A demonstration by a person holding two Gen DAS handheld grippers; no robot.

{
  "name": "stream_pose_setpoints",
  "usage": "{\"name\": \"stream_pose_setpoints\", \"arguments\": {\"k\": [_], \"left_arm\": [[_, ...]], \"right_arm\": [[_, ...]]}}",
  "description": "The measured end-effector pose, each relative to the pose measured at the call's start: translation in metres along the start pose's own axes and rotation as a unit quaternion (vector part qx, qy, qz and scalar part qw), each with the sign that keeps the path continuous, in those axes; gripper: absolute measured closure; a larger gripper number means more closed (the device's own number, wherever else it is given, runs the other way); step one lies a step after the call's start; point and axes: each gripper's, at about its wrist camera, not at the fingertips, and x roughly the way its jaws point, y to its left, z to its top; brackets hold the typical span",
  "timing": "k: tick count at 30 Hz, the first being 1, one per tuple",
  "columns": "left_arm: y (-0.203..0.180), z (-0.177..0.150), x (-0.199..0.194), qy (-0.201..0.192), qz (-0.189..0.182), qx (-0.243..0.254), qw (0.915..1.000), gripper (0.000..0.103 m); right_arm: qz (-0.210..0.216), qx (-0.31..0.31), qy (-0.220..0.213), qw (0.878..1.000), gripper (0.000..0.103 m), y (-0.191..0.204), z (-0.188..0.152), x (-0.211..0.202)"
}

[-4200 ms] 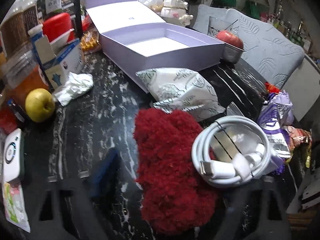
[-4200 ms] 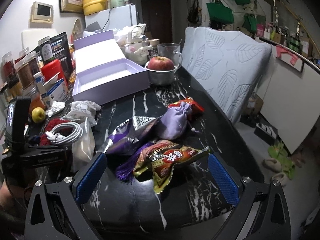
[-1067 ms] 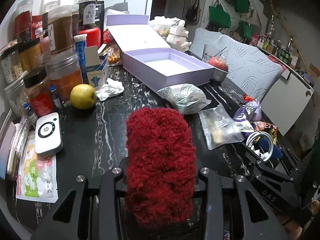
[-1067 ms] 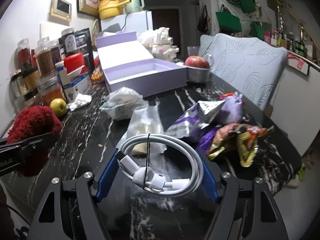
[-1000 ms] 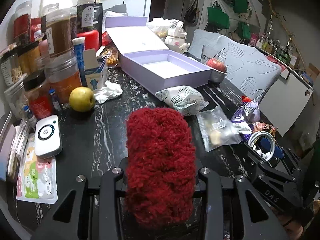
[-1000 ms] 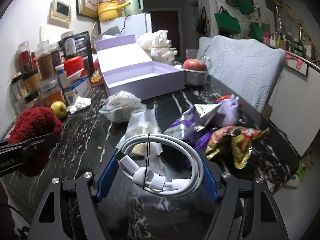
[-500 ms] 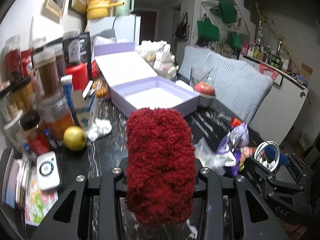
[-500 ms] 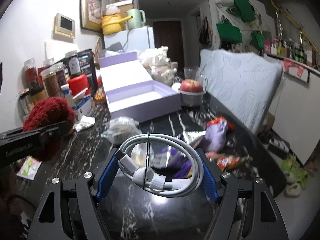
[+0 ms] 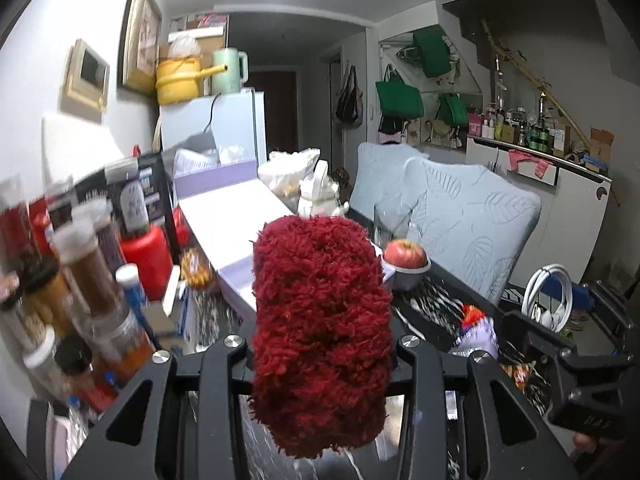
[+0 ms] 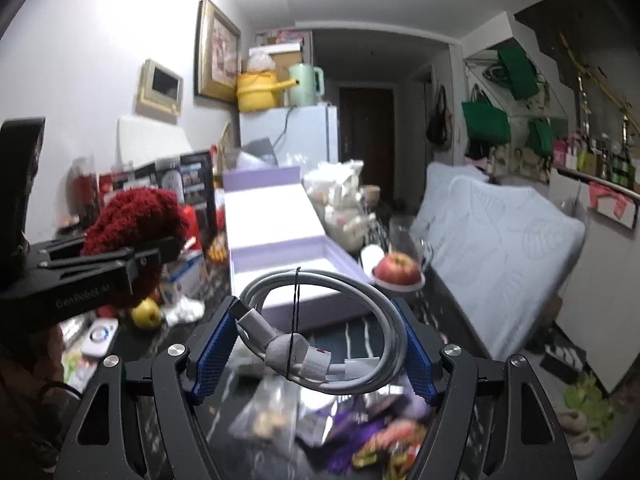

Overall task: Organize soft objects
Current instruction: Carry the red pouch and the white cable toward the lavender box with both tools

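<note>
My left gripper point(image 9: 320, 356) is shut on a fluffy red knitted bundle point(image 9: 320, 320) and holds it high above the table; the bundle also shows at the left of the right wrist view point(image 10: 134, 224). My right gripper point(image 10: 310, 344) is shut on a coiled white charging cable point(image 10: 320, 320), also lifted, and it shows at the right of the left wrist view point(image 9: 550, 294). An open lilac box point(image 10: 280, 280) with its lid point(image 10: 268, 216) tilted back lies ahead on the black marble table point(image 10: 360, 328); the red bundle hides most of it in the left wrist view.
Jars and bottles point(image 9: 80, 272) crowd the table's left side. A red apple in a metal bowl point(image 10: 396, 270) stands right of the box. Snack packets and a purple pouch point(image 10: 360, 436) lie below my right gripper. A yellow apple point(image 10: 146, 312) and a cushioned bench point(image 10: 500, 240) flank the table.
Both grippers have risen and tilted up with their loads, so the table sits lower in view and the wall and ceiling show. The grips on the red bundle and the cable are unchanged.
</note>
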Motion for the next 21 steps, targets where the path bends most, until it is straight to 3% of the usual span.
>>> {"name": "stream_pose_setpoints", "arguments": {"k": [7,21], "left_arm": [[0.001,0.038,0.012,-0.033,0.009,0.026,0.9991,0.066],[0.012,0.109,0.072,-0.07,0.027,0.054,0.9957,0.066]], "right_arm": [[0.019,-0.012,-0.021,1.0,0.028,-0.007,0.038,0.023],[0.069,-0.036,-0.039,0.996,0.028,-0.017,0.122,0.1]]}}
